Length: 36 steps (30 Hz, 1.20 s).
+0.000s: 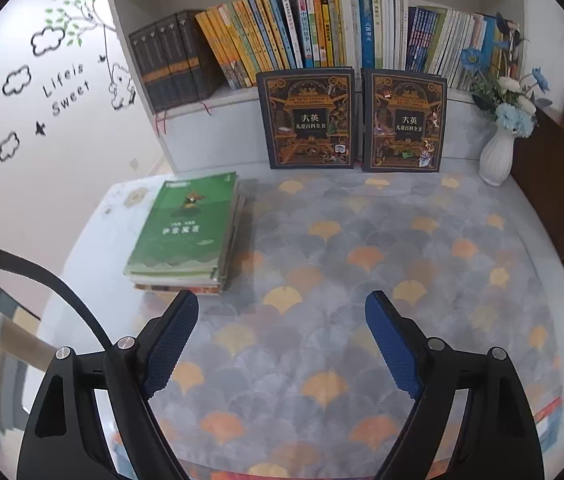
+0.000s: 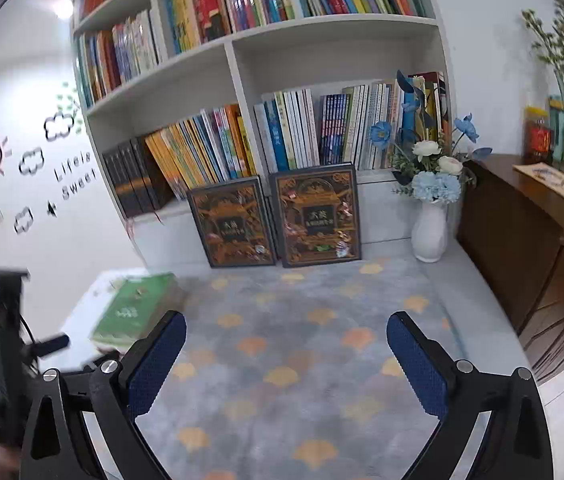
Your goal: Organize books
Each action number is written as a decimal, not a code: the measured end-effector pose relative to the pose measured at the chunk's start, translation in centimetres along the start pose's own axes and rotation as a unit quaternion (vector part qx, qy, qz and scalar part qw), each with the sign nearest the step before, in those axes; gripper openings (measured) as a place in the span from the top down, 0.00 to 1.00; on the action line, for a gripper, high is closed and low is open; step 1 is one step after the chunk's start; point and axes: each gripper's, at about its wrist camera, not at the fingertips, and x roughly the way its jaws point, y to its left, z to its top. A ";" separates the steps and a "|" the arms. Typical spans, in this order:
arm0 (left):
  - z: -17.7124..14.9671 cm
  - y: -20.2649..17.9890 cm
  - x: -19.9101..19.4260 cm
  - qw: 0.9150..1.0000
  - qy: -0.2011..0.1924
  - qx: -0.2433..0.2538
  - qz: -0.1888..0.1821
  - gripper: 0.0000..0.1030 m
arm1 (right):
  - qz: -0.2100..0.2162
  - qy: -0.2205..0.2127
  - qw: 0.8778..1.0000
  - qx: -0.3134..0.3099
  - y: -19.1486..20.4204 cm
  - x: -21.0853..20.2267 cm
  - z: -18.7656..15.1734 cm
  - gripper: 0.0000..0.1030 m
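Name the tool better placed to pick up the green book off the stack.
Left. The left tool is open with the green book just ahead; from the right tool it lies far to the side.

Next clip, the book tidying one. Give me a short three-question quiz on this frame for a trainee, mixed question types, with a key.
1. True or false: the left gripper is shut on a book.
2. Multiple choice: where does the green book lie?
A. on top of a flat stack on the table
B. upright in the bookshelf
C. leaning against the vase
3. Fill in: the two dark ornate books stand upright, leaning against the ____.

Key
1. False. Both the left gripper and the right gripper are open and hold nothing.
2. A. The white vase stands apart from it, at the table's far right.
3. Bookshelf.
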 end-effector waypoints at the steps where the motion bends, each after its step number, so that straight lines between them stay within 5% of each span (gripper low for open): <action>1: -0.1 0.1 0.1 1.000 0.005 -0.005 -0.004 0.18 | -0.009 0.002 1.000 -0.009 -0.1 0.0 -0.2 0.03; 10: -0.4 -0.1 1.7 0.999 0.043 -0.011 -0.027 0.18 | -0.016 0.012 1.000 -0.005 -1.1 0.1 -0.2 0.03; 23: -0.2 -0.5 2.6 0.999 0.053 0.001 0.001 0.18 | -0.024 0.033 0.997 -0.059 0.6 1.8 -1.0 0.03; 36: 0.0 -0.8 2.9 0.998 0.047 0.011 0.027 0.18 | -0.021 0.045 0.998 -0.047 0.1 2.5 -1.2 0.03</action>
